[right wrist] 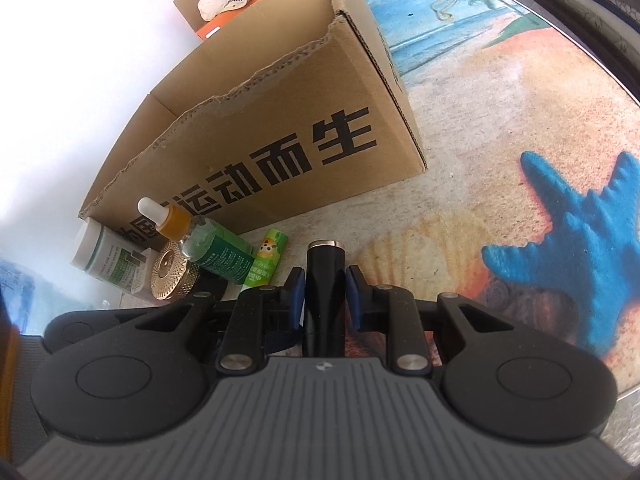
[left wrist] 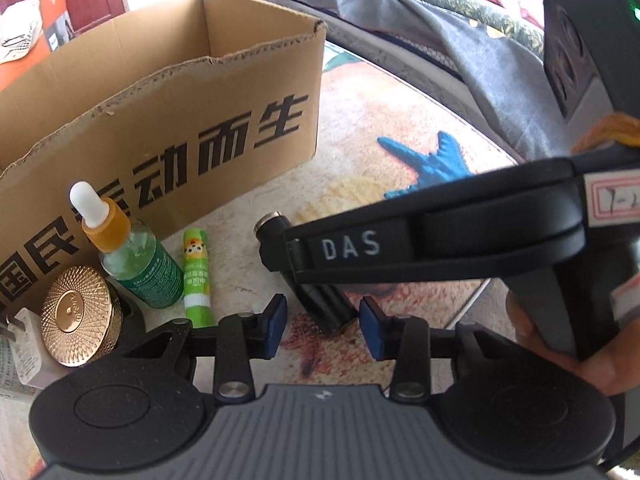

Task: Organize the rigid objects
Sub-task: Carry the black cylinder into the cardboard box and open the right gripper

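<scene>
My right gripper is clamped on a black cylinder with a silver end, held just above the beach-print mat beside the cardboard box. The left wrist view shows that same cylinder from the side, with the right gripper's black body across it. My left gripper is narrowly parted, nothing between its pads. Only the right view catches the white jar; only the left shows the white plug. Dropper bottle, green stick and gold lid sit against the box.
</scene>
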`<state>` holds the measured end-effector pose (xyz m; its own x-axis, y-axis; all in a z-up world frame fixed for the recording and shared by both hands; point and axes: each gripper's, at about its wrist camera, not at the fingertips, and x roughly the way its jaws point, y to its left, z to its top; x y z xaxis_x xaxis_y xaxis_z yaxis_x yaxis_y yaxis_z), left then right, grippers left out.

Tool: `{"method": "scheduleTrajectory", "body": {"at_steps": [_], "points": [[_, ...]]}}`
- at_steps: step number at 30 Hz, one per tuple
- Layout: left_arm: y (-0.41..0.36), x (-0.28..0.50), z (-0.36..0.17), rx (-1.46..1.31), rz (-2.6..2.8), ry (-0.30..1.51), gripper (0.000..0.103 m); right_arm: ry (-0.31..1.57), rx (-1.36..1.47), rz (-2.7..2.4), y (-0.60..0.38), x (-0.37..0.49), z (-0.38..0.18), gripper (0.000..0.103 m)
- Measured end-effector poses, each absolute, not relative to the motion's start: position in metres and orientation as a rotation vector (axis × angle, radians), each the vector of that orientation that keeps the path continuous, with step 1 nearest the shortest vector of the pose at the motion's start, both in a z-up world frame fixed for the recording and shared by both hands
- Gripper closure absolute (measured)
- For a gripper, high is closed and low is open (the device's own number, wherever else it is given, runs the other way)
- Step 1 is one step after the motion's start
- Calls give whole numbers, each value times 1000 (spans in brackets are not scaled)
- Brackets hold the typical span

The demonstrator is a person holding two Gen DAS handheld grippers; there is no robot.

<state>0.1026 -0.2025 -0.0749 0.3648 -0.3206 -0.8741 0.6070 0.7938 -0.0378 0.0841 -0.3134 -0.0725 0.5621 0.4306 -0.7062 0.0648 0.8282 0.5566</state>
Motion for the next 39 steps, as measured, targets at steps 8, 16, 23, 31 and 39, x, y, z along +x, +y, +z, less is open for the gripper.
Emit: {"method": "scheduleTrajectory", "body": {"at_steps": [8, 16, 23, 31, 39], "points": [[-205, 87, -69, 334, -621, 984, 67, 919, 612, 228, -325, 71, -67, 82], [-185, 56, -7, 334, -608, 800, 68, 757, 550, 278, -310, 50, 9, 82], [-132, 76, 61, 303, -455, 659, 67, 651, 501, 478, -266, 104, 82, 82], [-73, 184, 45, 183, -363, 887, 67, 952, 543, 547, -203, 241, 62, 82], [-40, 241, -2, 193, -298, 1049, 67, 1225, 568, 494, -171, 308, 3, 82]]}}
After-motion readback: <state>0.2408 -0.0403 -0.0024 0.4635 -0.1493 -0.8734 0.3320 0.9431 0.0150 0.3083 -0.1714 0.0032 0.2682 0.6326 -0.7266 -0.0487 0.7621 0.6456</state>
